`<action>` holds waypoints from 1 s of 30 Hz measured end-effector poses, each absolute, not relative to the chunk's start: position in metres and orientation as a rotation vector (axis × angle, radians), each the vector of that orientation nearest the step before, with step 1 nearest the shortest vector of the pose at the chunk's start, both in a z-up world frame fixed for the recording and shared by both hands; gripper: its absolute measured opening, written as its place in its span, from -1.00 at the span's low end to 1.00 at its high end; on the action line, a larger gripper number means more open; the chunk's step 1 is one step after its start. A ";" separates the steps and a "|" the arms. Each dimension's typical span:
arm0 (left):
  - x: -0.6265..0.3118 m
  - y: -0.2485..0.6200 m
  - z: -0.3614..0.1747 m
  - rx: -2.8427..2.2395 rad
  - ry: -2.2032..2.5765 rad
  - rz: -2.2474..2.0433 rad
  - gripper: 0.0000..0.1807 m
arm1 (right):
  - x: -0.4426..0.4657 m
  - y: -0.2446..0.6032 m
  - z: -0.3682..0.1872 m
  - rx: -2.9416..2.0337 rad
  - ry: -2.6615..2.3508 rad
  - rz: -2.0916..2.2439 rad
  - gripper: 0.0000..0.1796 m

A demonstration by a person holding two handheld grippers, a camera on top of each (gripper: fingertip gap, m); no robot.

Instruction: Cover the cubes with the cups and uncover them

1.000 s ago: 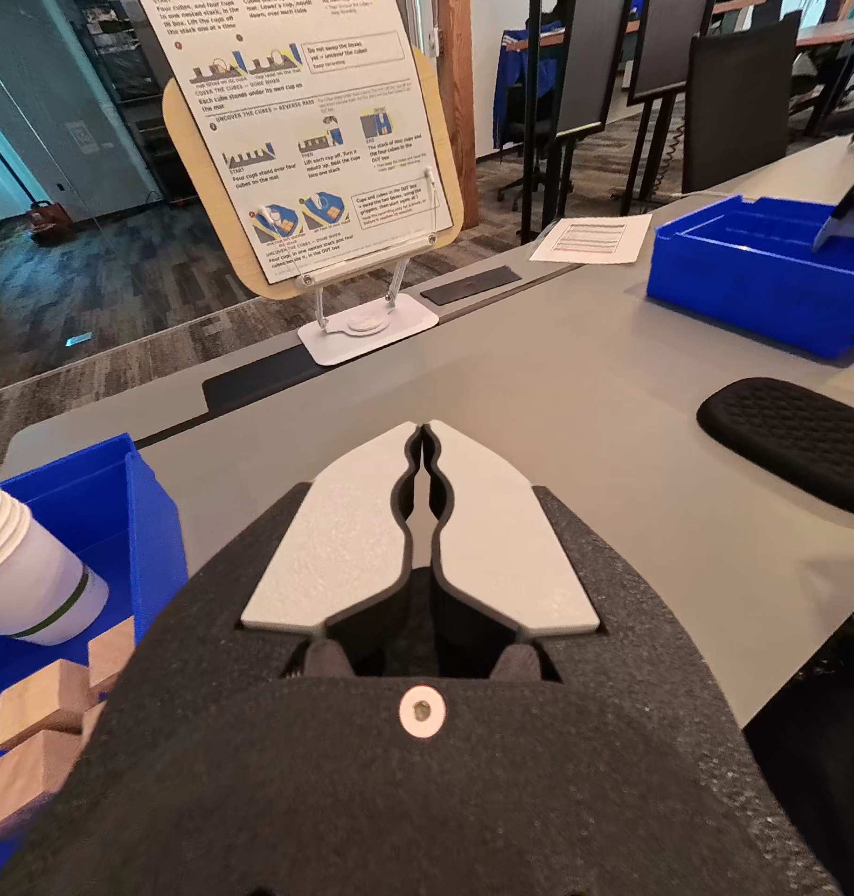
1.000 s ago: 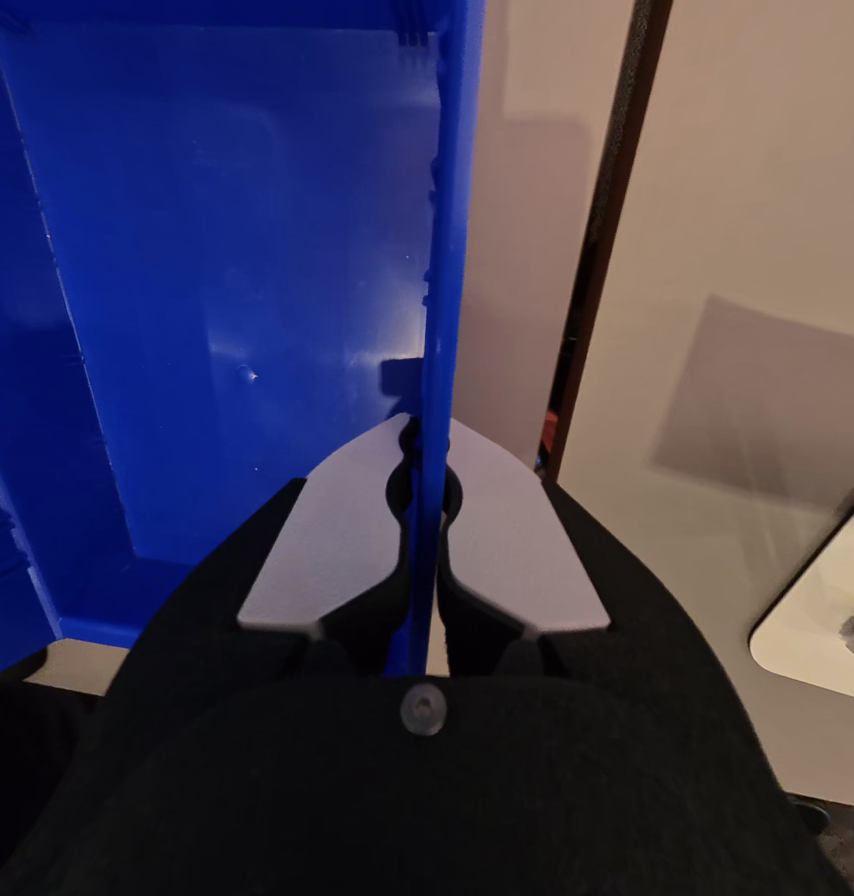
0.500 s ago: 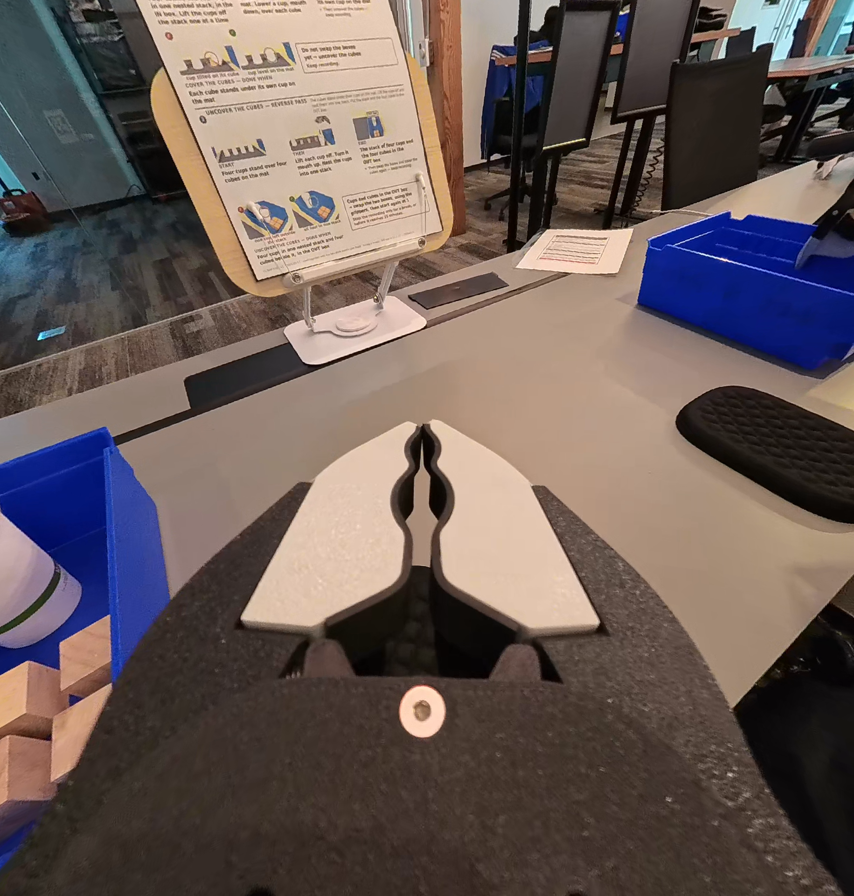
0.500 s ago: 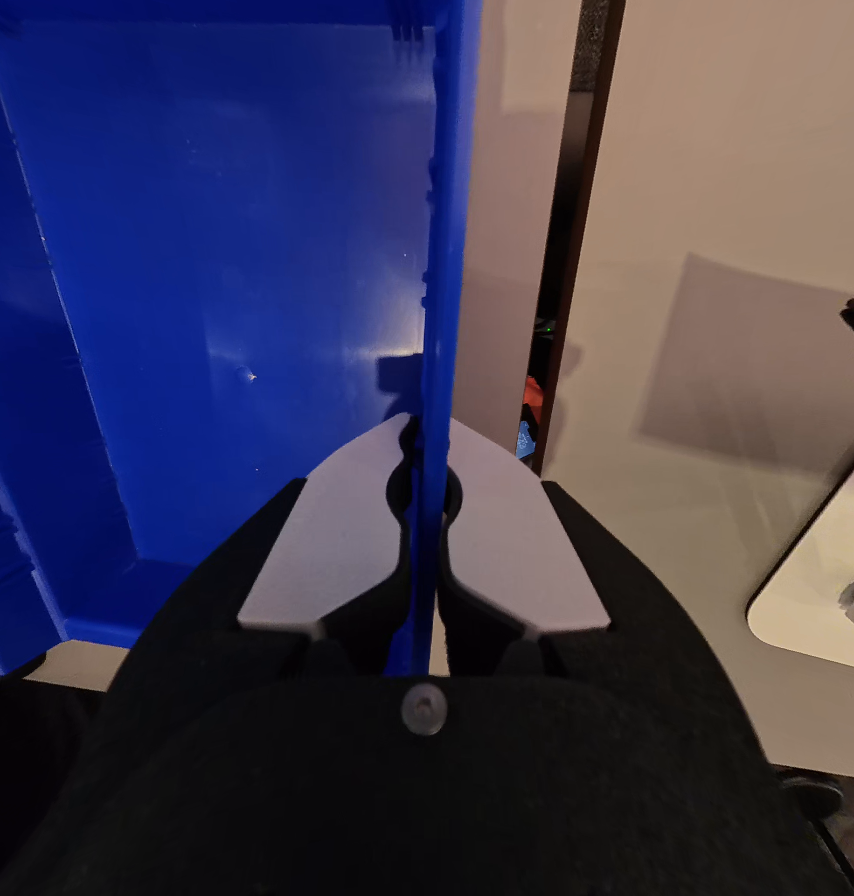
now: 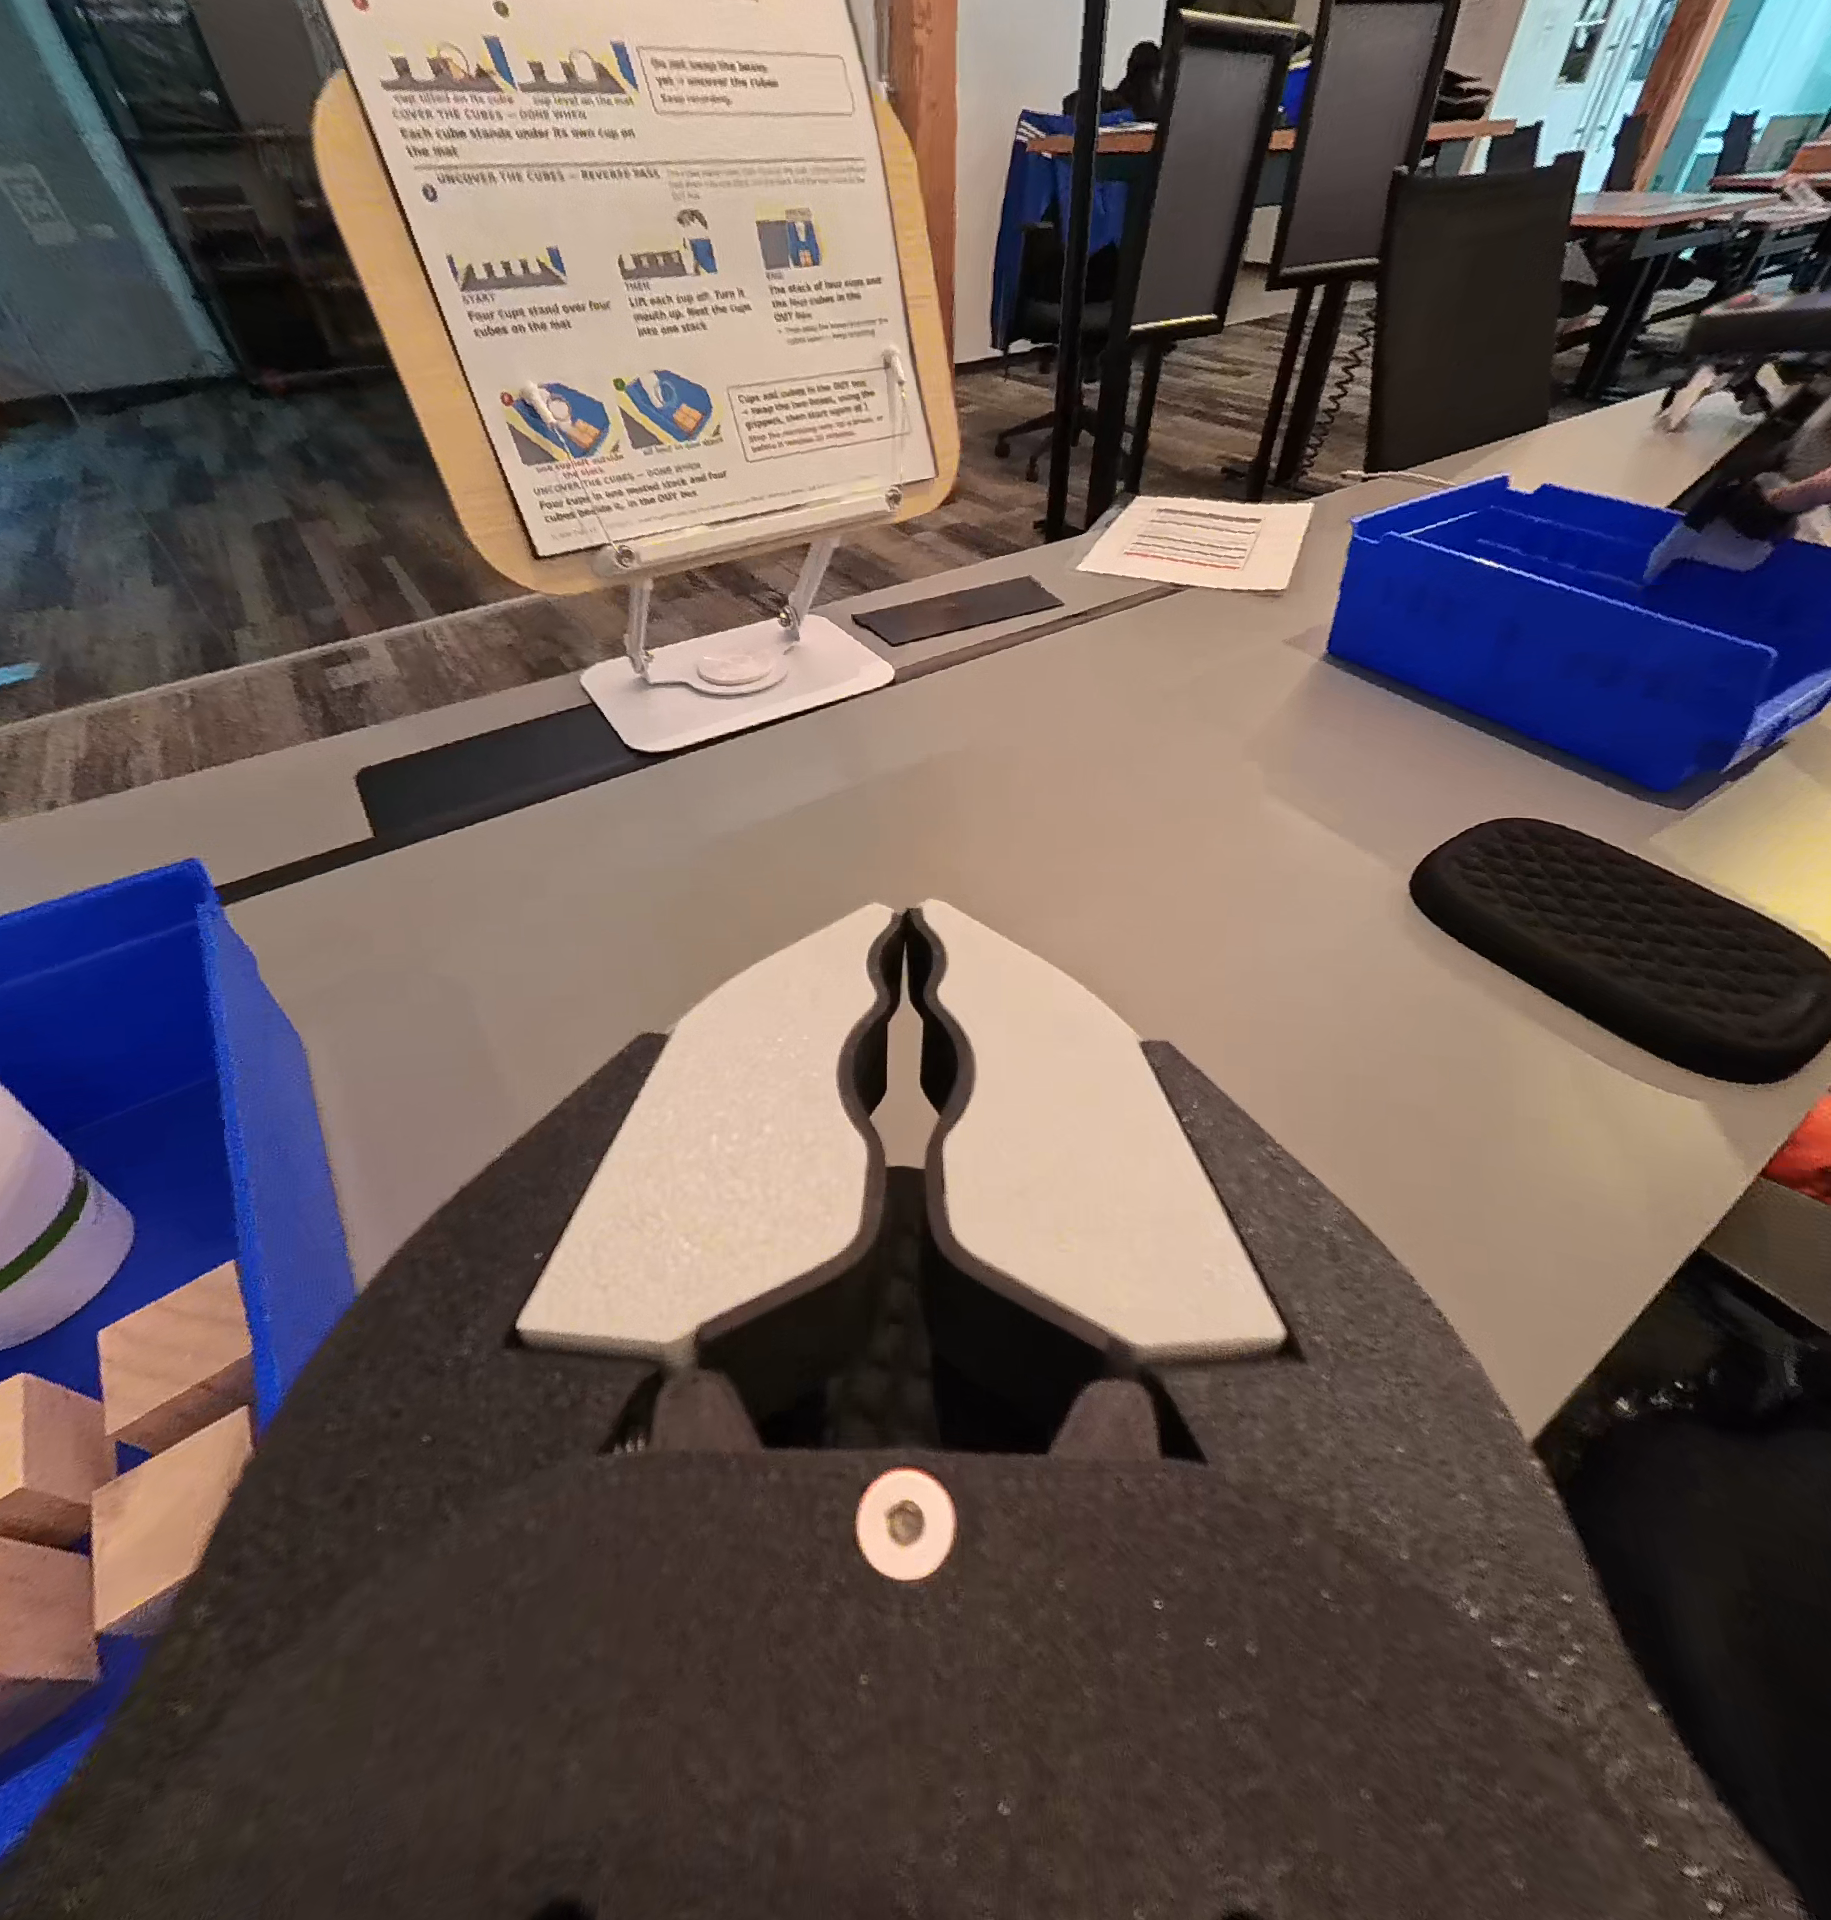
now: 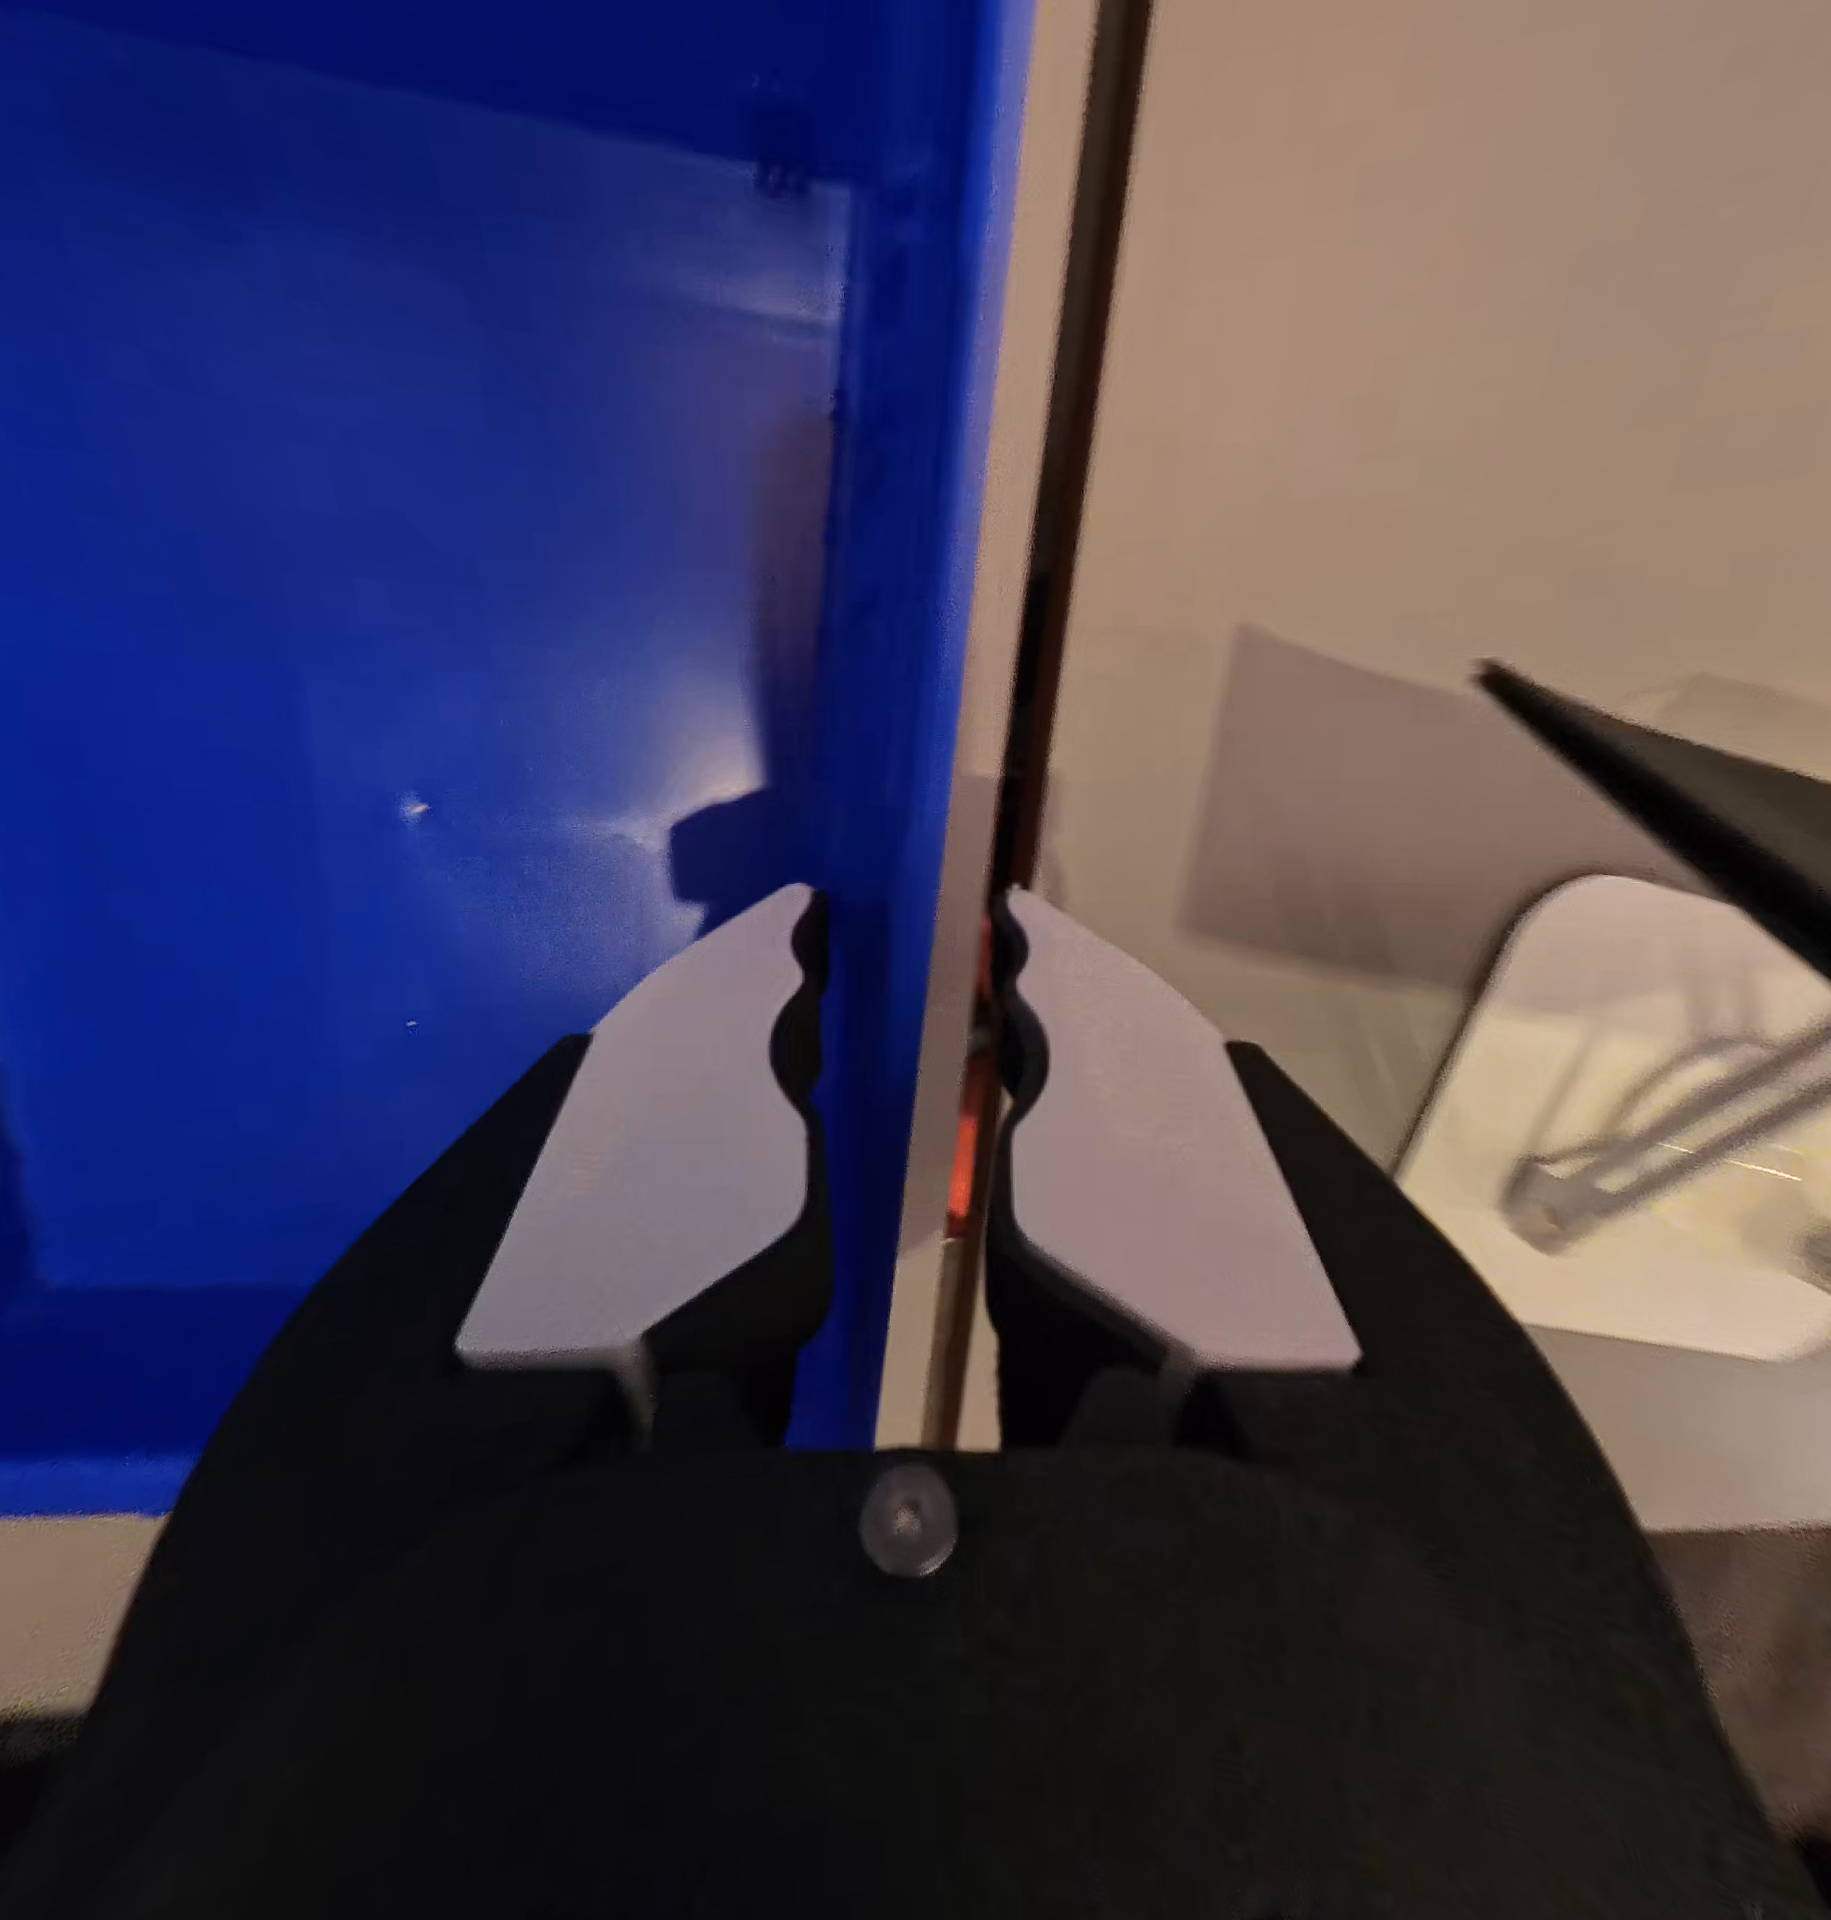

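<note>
In the left wrist view, a stack of white paper cups (image 5: 17,1226) lies in a blue box (image 5: 215,1018) at the left, beside several wooden cubes (image 5: 80,1475). My left gripper (image 5: 906,920) is shut and empty above the grey table (image 5: 994,831). A second blue box (image 5: 1555,644) sits far right, with my right gripper (image 5: 1711,545) at its wall. In the right wrist view, my right gripper (image 6: 906,904) is open, its fingers on either side of that box's wall (image 6: 921,623). The box's inside looks empty.
A black padded mat (image 5: 1628,945) lies on the table at the right. An instruction board on a white stand (image 5: 734,675) is at the table's far edge, with a paper sheet (image 5: 1197,540) beside it. The stand's base also shows in the right wrist view (image 6: 1617,1122).
My right gripper has opened and let go of the blue box's wall. My left gripper has drifted right and back, so the left box shows less.
</note>
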State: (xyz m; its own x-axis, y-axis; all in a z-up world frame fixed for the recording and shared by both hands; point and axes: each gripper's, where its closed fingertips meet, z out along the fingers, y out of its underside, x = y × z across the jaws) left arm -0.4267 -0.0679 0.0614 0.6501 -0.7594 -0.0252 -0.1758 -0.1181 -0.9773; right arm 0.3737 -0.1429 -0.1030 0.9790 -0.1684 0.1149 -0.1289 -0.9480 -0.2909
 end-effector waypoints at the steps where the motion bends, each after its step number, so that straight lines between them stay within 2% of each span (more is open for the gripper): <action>1: -0.427 -0.068 0.062 -1.647 0.788 -0.605 -1.00 | 0.375 -0.144 -0.093 -2.802 0.197 -0.284 -0.64; 7: -0.424 -0.072 0.071 -1.595 0.836 -0.627 -0.96 | 0.350 -0.143 -0.002 -2.433 0.003 -0.687 -0.63; 10: -0.426 -0.075 0.069 -1.587 0.836 -0.647 -0.91 | 0.310 -0.137 0.043 -2.223 -0.079 -0.668 -0.62; 11: -0.428 -0.075 0.068 -1.591 0.830 -0.651 -0.89 | 0.296 -0.134 0.052 -2.179 -0.087 -0.618 -0.56; 15: -0.445 -0.067 0.072 -1.605 0.805 -0.626 -0.81 | 0.240 -0.118 0.063 -2.107 -0.104 -0.353 -0.57; 19: -0.486 -0.040 0.089 -1.636 0.738 -0.453 -0.74 | 0.192 -0.099 0.090 -1.922 -0.181 -0.231 -0.78; 23: -0.540 -0.007 0.098 -1.715 0.676 -0.296 -0.72 | 0.142 -0.082 0.118 -1.760 -0.237 -0.079 -0.78; 30: -0.621 0.062 0.047 -2.012 0.577 -0.140 -0.69 | 0.067 -0.053 0.126 -1.732 -0.390 0.111 -0.82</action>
State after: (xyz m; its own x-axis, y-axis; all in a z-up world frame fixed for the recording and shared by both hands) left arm -0.6211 0.0620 0.0467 0.8796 -0.4541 -0.1418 -0.3390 -0.3891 -0.8566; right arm 0.0674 -0.0528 0.1258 0.9374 0.3187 0.1408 0.1961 -0.1485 -0.9693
